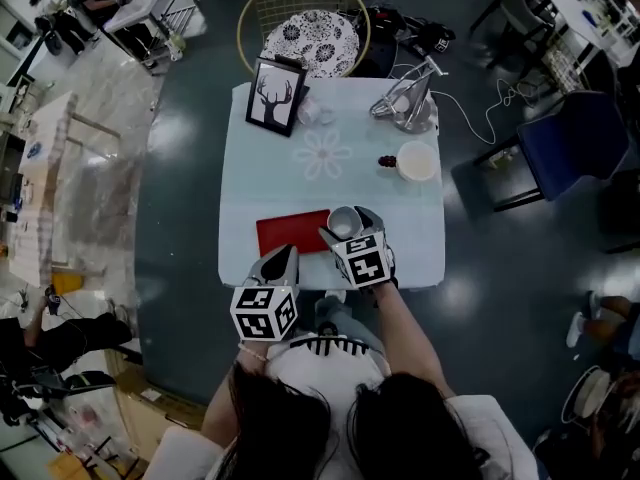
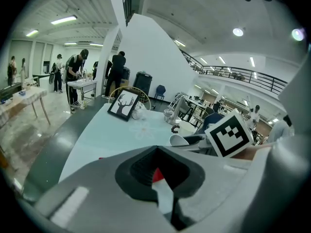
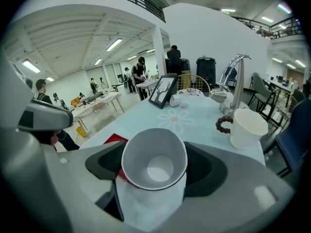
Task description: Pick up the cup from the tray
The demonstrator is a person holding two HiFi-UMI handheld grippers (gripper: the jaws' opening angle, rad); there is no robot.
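Observation:
A white cup (image 3: 154,166) sits between the jaws of my right gripper (image 3: 155,178), which is shut on its sides; the cup's open mouth faces the camera. In the head view the cup (image 1: 343,220) and right gripper (image 1: 346,230) are at the right end of the red tray (image 1: 290,233), near the table's front edge. A corner of the tray (image 3: 114,139) shows left of the cup. My left gripper (image 1: 282,260) hovers at the front edge by the tray's left part. Its jaws (image 2: 160,178) stand closed together with nothing held.
On the pale table (image 1: 300,183) stand a framed deer picture (image 1: 276,95), a small glass (image 1: 310,113), a chrome tap-like piece (image 1: 410,103) and a white mug (image 1: 417,160) with dark beads beside it. A wicker chair (image 1: 305,28) is behind the table and a blue chair (image 1: 575,143) to its right.

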